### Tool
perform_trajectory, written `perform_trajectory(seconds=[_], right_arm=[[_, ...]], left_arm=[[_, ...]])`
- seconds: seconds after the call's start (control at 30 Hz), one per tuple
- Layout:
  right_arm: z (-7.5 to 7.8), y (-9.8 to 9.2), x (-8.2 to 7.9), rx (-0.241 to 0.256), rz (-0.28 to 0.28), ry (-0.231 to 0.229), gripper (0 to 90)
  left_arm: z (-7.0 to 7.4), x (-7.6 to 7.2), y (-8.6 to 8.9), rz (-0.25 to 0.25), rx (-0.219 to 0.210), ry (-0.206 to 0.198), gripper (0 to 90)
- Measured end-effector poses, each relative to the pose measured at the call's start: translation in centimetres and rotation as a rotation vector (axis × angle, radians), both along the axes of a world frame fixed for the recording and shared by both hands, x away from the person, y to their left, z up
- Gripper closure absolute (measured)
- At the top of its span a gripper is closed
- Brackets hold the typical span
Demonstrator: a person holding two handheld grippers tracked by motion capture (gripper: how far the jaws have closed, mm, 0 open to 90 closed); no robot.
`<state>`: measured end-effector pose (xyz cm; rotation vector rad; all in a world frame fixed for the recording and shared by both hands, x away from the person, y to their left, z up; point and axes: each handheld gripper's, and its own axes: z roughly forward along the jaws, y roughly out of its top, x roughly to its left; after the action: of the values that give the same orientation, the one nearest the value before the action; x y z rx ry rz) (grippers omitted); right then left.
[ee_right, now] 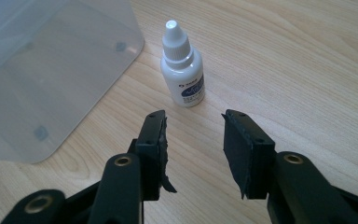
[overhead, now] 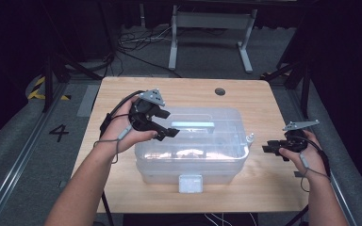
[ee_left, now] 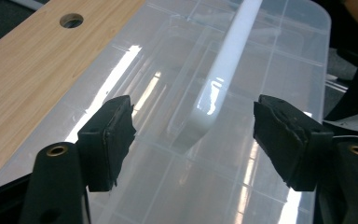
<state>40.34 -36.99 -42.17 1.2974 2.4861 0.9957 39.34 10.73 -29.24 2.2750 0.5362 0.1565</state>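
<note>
A clear plastic storage box (overhead: 191,146) with a lid and a white handle (overhead: 193,125) stands mid-table. My left gripper (overhead: 169,133) hovers open over the box's left side; in the left gripper view its jaws flank the white handle (ee_left: 223,70) from above, apart from it. A small white dropper bottle (ee_right: 182,65) with a blue label stands upright on the wood, just right of the box (ee_right: 42,70). My right gripper (ee_right: 193,140) is open a short way before the bottle, not touching it. In the high view the right gripper (overhead: 267,148) sits at the table's right, near the bottle (overhead: 250,138).
The wooden table (overhead: 122,94) has a round cable hole (overhead: 220,91) at the back. A white latch (overhead: 190,183) is on the box's front. Beyond the table are floor cables and a white desk frame (overhead: 212,28).
</note>
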Motion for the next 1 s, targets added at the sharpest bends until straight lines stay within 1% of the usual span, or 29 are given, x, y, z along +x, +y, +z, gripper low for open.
perform_trajectory(seconds=[0.03,0.1,0.13,0.17,0.2,0.23,0.27,0.3,0.33,0.37,0.43,0.57,0.67,0.77,0.87,1.0], right_arm=[[0.0,0.0,0.0,0.0,0.002,0.002,60.8],[0.0,0.0,0.0,-0.001,0.003,-0.002,60.9],[0.0,0.0,0.0,-0.001,0.003,-0.002,60.9],[0.0,0.1,0.0,-0.001,0.003,-0.002,60.9],[0.0,0.1,0.0,-0.003,0.004,-0.002,61.1],[0.0,0.1,0.0,-0.003,0.005,-0.002,61.2],[0.0,0.1,0.0,-0.003,0.005,-0.002,61.2],[0.0,0.1,0.0,-0.003,0.004,-0.002,61.2],[0.0,0.0,0.0,-0.003,0.003,-0.002,61.2],[0.0,0.0,0.0,-0.003,0.003,-0.002,61.2],[0.1,0.0,0.0,-0.005,0.005,-0.001,61.3],[0.1,0.0,-0.1,-0.005,0.006,-0.006,61.3],[0.2,0.1,-0.1,-0.003,0.005,-0.009,61.6],[0.3,0.1,-0.3,-0.005,0.013,-0.016,61.7],[0.4,0.1,-0.5,-0.004,0.01,-0.017,61.8],[0.7,-0.2,-1.3,0.011,0.002,-0.031,62.2]], left_arm=[[-0.1,0.1,-0.2,-0.002,0.014,-0.002,34.5],[-0.4,0.2,-0.6,0.0,0.053,-0.013,37.4],[-0.4,0.2,-0.6,0.0,0.053,-0.013,40.2],[-0.6,0.2,-0.8,0.006,0.074,-0.022,40.2],[-0.7,0.2,-1.1,0.018,0.097,-0.041,46.7],[-0.7,0.2,-1.1,0.018,0.097,-0.041,49.0],[-0.7,0.2,-1.2,0.018,0.106,-0.048,49.0],[-0.8,0.2,-1.3,0.007,0.11,-0.064,50.6],[-0.9,0.3,-1.3,-0.009,0.109,-0.074,53.0],[-0.9,0.3,-1.3,-0.018,0.104,-0.075,56.6],[-0.9,0.3,-1.3,-0.036,0.102,-0.071,60.6],[-0.8,0.1,-1.4,-0.064,0.096,-0.058,71.8],[-0.7,0.0,-1.5,-0.051,0.104,-0.07,73.3],[-0.6,0.0,-1.5,-0.051,0.11,-0.078,74.1],[-0.6,0.1,-1.6,-0.049,0.109,-0.077,74.2],[-0.2,0.5,-1.5,-0.05,0.104,-0.061,74.2]])
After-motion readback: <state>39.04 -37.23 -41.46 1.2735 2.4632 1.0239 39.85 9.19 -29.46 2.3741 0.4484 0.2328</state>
